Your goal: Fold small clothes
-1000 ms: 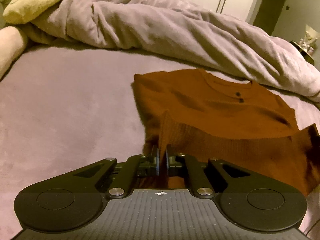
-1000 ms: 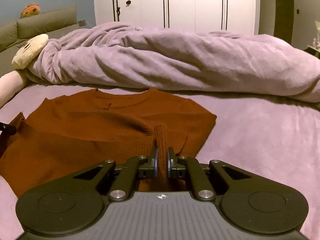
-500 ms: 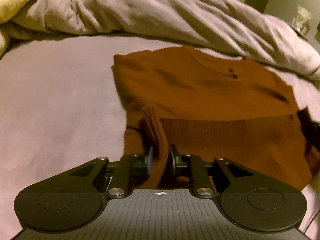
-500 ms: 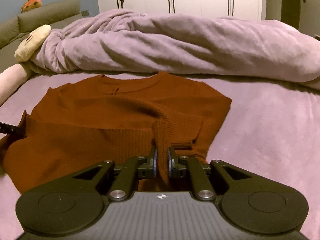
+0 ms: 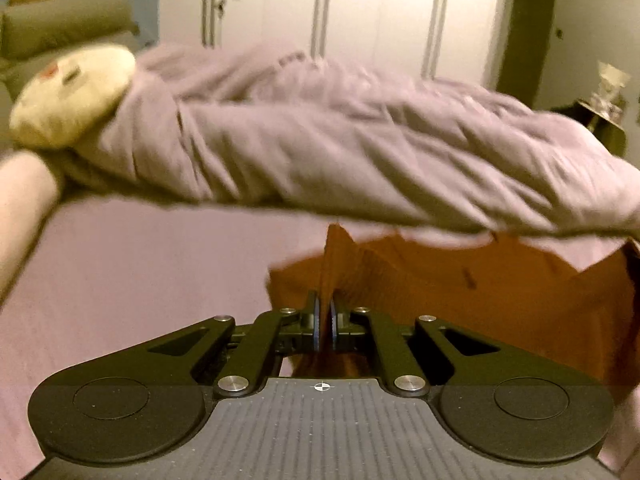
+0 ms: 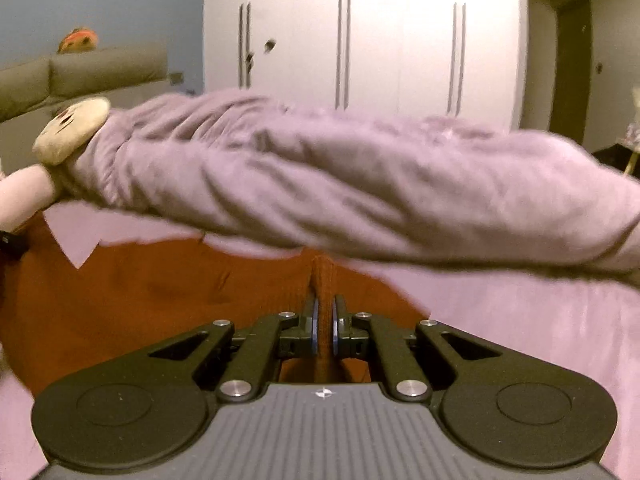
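A rust-brown knit sweater (image 5: 480, 300) lies on the purple bed sheet (image 5: 140, 272), its near edge lifted off the bed. My left gripper (image 5: 325, 304) pinches the sweater's left corner; its jaws are closing tight on a ridge of fabric that stands up between the pads. In the right wrist view the same sweater (image 6: 140, 300) spreads to the left. My right gripper (image 6: 324, 306) holds the right corner, its jaws also closing on a raised fold. The sweater's neckline is hidden behind the lifted fabric.
A rumpled purple duvet (image 5: 360, 152) lies across the bed just beyond the sweater. A cream plush pillow (image 5: 72, 96) and a pink bolster (image 5: 20, 200) sit at the far left. White wardrobe doors (image 5: 360, 8) stand behind, with a cluttered nightstand (image 5: 604, 120) at the right.
Both grippers have risen with the sweater's near edge in them, and both views have tipped up toward the wardrobe. The lifted hem now hides the collar and buttons.
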{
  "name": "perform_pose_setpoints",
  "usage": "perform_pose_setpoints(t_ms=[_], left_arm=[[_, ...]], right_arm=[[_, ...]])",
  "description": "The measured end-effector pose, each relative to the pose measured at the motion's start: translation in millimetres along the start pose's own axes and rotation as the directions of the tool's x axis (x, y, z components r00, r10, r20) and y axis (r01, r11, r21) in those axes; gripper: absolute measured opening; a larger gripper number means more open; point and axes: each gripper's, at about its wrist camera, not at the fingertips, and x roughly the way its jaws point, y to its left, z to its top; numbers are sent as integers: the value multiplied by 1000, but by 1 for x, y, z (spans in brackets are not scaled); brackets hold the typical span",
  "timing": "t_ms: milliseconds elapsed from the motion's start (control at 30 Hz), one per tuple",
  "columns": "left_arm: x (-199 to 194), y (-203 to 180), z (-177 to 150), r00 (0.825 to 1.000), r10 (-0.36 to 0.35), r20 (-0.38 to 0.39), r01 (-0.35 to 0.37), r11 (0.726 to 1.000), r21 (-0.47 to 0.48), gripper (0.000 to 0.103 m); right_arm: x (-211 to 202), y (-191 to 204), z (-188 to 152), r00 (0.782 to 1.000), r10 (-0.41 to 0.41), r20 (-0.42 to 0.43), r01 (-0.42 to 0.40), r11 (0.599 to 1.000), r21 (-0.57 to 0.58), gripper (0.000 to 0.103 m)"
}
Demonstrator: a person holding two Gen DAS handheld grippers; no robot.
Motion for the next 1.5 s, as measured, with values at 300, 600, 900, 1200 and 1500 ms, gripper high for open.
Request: perform_pose_setpoints(t_ms=[300,600,900,1200,1500], left_arm=[[87,-15,59,987,150,56,-152,988,30,7],[164,-18,17,968,247,-50,-247,969,10,47],[94,32,-51,990,41,-134,-60,988,-140,88],[67,37,-91,976,-90,-196,39,968,-249,45],[53,27,-72,986,-31,-167,0,984,-180,16]], right_arm=[[86,-7,54,984,-165,64,168,985,-37,5],[163,1,20,957,-286,-51,277,951,-135,6],[72,-29,-33,983,-130,-132,142,986,83,39],[30,-40,-81,972,7,-236,75,939,336,45],[27,-18,-59,978,-59,-199,112,958,265,8]])
